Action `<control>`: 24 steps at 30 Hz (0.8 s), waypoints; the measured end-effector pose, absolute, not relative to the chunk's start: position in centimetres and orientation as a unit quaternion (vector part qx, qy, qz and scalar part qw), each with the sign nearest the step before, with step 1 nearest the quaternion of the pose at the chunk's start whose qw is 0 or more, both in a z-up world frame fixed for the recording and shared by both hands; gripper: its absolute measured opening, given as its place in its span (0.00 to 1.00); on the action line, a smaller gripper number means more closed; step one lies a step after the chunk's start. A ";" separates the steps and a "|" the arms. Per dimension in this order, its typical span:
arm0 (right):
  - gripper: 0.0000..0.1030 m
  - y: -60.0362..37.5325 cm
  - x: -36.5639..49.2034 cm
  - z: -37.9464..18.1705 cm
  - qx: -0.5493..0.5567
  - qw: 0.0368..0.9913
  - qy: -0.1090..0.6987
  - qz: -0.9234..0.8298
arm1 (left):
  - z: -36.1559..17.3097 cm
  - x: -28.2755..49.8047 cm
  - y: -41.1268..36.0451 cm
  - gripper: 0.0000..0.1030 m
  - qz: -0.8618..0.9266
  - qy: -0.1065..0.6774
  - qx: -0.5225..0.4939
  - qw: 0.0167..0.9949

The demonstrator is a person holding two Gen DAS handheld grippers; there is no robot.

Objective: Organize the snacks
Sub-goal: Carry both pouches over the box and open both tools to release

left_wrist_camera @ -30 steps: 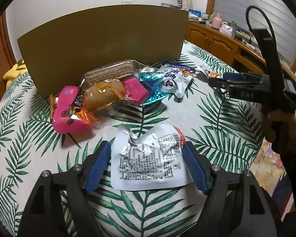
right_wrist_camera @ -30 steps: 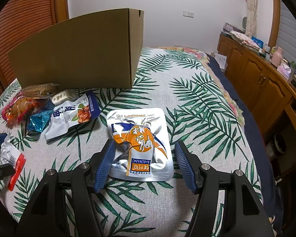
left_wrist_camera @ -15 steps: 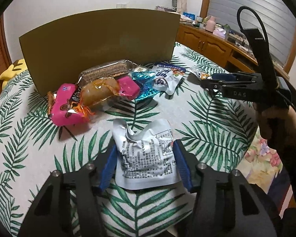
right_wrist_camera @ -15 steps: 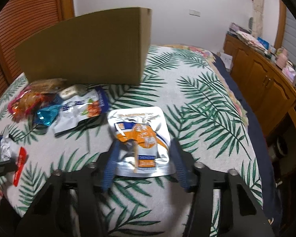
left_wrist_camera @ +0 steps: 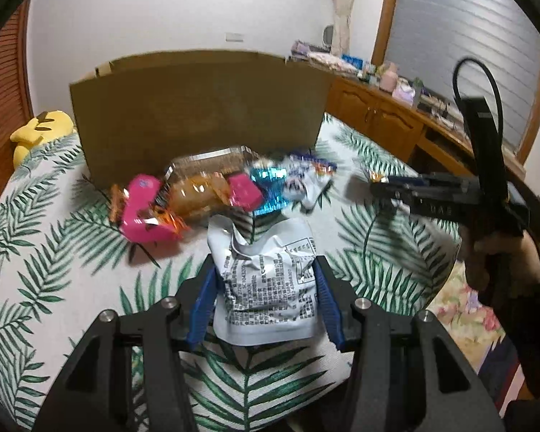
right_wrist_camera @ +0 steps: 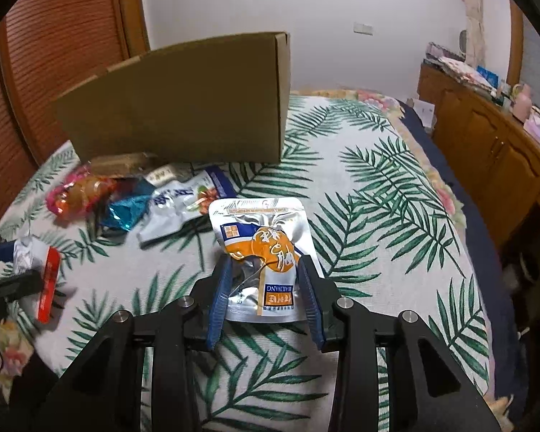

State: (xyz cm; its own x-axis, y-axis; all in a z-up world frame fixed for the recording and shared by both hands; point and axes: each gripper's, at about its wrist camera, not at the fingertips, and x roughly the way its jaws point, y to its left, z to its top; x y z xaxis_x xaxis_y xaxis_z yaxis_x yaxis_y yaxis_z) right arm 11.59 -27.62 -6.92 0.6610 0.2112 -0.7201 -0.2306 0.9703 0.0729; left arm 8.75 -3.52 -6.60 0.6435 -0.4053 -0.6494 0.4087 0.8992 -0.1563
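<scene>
Now both grippers have closed since a second ago: the left gripper [left_wrist_camera: 264, 289] pinches the white foil pouch [left_wrist_camera: 266, 280], the right gripper [right_wrist_camera: 264, 288] pinches the orange-and-silver pouch [right_wrist_camera: 261, 248], and both packs look lifted off the palm-leaf tablecloth [right_wrist_camera: 378, 187]. Remaining snacks [left_wrist_camera: 198, 194] sit piled near the cardboard box [left_wrist_camera: 198, 115] at the far side. Grasps look secured, so I'd guess the box is next.

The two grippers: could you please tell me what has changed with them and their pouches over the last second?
Both closed in. The left gripper went from open around the white printed pouch to pinching it and lifting it, crumpled. The right gripper likewise closed on the silver and orange pouch, which now tilts up. The cardboard box and the pile of snacks in front of it stayed put.
</scene>
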 end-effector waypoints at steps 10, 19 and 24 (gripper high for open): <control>0.36 -26.1 8.2 -3.5 -0.012 0.924 0.359 0.130 | -1.4 6.7 -2.4 0.49 -0.205 0.303 -0.005 0.931; 0.36 -25.3 6.4 1.5 -0.013 0.938 0.313 0.147 | 3.0 7.0 -1.0 0.50 -0.185 0.264 -0.005 0.947; 0.36 -24.1 7.7 3.5 -0.031 0.942 0.297 0.153 | 4.6 9.8 -0.3 0.50 -0.173 0.259 -0.010 0.950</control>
State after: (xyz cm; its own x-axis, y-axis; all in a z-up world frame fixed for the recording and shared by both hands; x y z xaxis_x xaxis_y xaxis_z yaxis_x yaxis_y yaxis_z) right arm 7.65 -24.05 3.52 0.7769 0.2691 -0.5692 -0.3059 0.9515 0.0324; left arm 9.79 -0.25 4.57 0.8060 -0.3339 -0.4887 0.3232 0.9400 -0.1091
